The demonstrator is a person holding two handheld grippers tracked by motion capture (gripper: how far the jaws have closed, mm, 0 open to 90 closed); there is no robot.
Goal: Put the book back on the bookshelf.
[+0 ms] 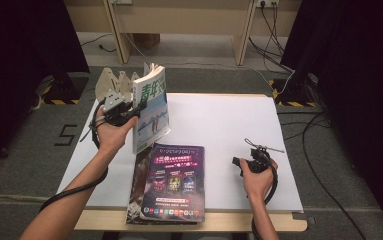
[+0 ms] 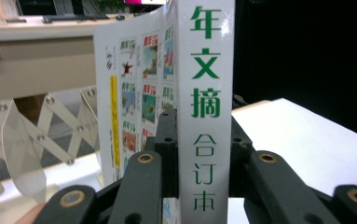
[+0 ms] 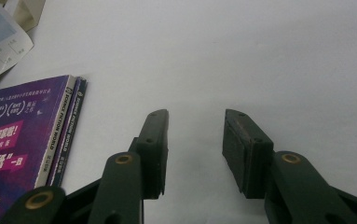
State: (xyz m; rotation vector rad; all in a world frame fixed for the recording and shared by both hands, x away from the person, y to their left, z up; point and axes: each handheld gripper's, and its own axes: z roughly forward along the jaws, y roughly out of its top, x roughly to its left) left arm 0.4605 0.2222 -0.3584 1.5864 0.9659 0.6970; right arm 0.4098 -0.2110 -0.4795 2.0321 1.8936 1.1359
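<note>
Left tongs clamped on spine of upright white magazine, above the tabletop. Right tongs parted, empty; purple magazine to their left.

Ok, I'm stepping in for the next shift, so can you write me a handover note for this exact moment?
Left gripper: shut on the spine of the white magazine, holding it upright above the table's left rear, in front of the folding book rack.
Right gripper: open, with nothing between its jaws, over bare table on the right.
Purple magazine lies flat on a stack at the front edge.
Done: white magazine lifted.
Left, probably: stand it in the rack, then move the stack, purple one first.
</note>
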